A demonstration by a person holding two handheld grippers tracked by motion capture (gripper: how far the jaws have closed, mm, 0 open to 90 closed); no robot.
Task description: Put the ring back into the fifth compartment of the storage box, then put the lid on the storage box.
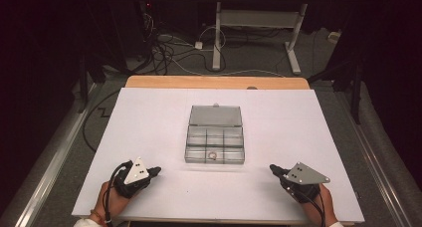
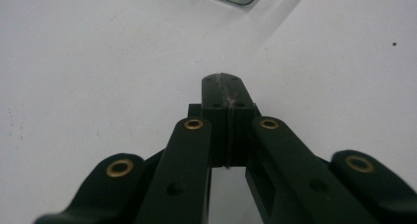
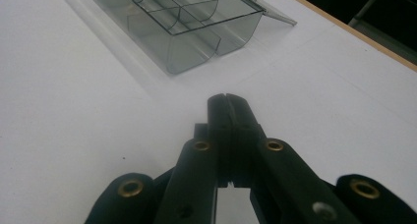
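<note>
Both grippers, left [image 1: 155, 171] and right [image 1: 273, 169], rest on the sheet [image 1: 149, 117] with jaws pressed together, holding nothing. Between and beyond them sits the open box [image 1: 215, 137], a ring [image 1: 212, 155] in its near middle compartment. Part the jaws before dipping in.

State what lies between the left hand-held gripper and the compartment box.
Bare white table surface separates the left hand-held gripper from the compartment box, per the high view.

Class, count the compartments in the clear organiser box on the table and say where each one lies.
6, in the open clear box: a far row of three beside the lid and a near row of three. The near middle one holds a small ring.
</note>
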